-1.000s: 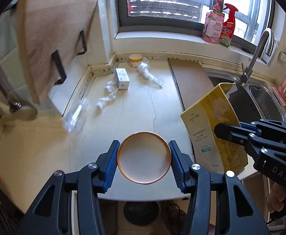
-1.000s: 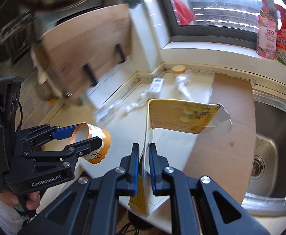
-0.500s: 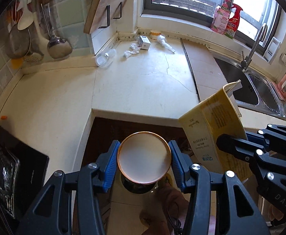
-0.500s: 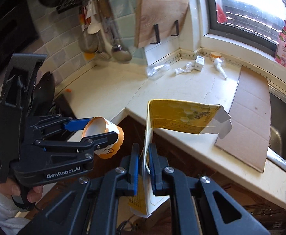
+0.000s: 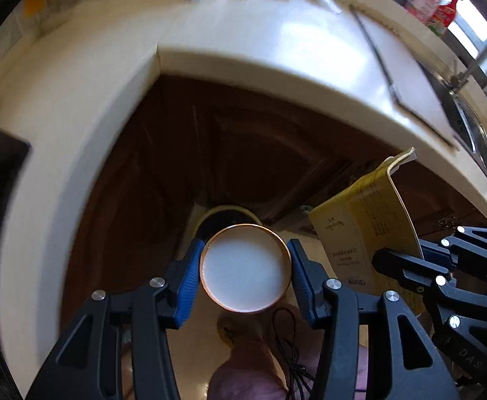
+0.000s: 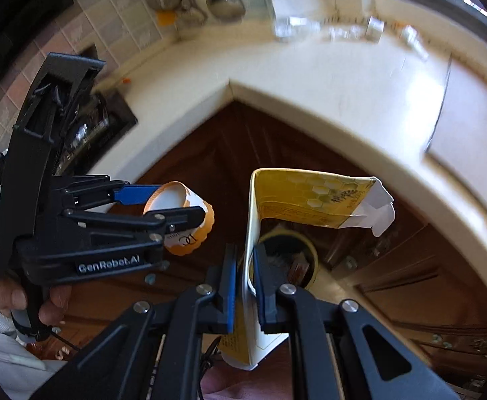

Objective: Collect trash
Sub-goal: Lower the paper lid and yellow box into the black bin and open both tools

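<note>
Paper cup (image 5: 245, 270) is clamped across its rim by the left gripper (image 5: 245, 275), mouth toward the camera; flattened yellow carton (image 6: 313, 200) is pinched at its fold by the right gripper (image 6: 243, 268), jaws nearly closed on the thin card. Both are held low over the floor, in front of the dark cabinet doors (image 5: 243, 153)

The bin (image 6: 288, 253) (yellow rim, dark inside) is seen just past both sets of fingertips, part hidden by the cup in the left view

Risks, as judged:
- bin mouth looks narrow against the carton's splayed white flap (image 6: 382, 206); the flap is likely to be caught on the rim, and the carton left hanging or tipped out onto the floor
- cup is light and held only by rim pressure; if released off-centre it can be bounced off the rim
- both items released together could be jammed at the opening

Clearance: countertop edge (image 5: 277, 66) overhangs beyond the fingertips, cabinet corner is behind the bin, so little room is left forward. Room is open toward the person. Grippers are close side by side; one drop at a time is advised. More trash is left on the counter's far side (blurred)
</note>
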Demonstrator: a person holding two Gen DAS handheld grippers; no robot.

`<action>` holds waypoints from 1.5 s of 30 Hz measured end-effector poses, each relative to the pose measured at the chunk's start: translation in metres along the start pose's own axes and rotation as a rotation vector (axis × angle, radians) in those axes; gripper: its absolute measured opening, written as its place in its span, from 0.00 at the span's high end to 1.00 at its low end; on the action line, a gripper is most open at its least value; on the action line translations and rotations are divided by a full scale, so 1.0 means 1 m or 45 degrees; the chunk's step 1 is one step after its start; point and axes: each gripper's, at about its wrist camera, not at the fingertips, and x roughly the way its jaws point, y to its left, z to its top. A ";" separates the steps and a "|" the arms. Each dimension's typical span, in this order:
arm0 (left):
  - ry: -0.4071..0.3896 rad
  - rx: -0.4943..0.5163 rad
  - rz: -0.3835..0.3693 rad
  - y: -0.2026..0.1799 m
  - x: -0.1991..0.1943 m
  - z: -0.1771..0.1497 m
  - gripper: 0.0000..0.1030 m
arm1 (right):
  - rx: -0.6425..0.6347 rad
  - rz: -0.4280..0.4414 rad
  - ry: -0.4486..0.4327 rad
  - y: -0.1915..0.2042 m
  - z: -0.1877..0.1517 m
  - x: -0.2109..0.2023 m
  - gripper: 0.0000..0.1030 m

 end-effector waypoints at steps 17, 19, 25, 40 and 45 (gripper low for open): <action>0.282 -0.406 -0.058 0.079 0.265 -0.049 0.50 | -0.018 -0.011 0.376 -0.070 -0.045 0.249 0.91; 0.298 -0.432 -0.063 0.088 0.283 -0.054 0.44 | -0.010 -0.019 0.396 -0.072 -0.045 0.273 0.91; 0.314 -0.400 0.004 0.103 0.304 -0.066 0.35 | -0.007 -0.037 0.427 -0.070 -0.043 0.317 0.91; 0.235 -0.374 0.128 0.113 0.260 -0.086 0.30 | 0.050 -0.043 0.498 -0.060 -0.028 0.318 0.62; 0.211 -0.390 0.136 0.114 0.233 -0.087 0.30 | 0.039 -0.058 0.501 -0.056 -0.029 0.291 0.62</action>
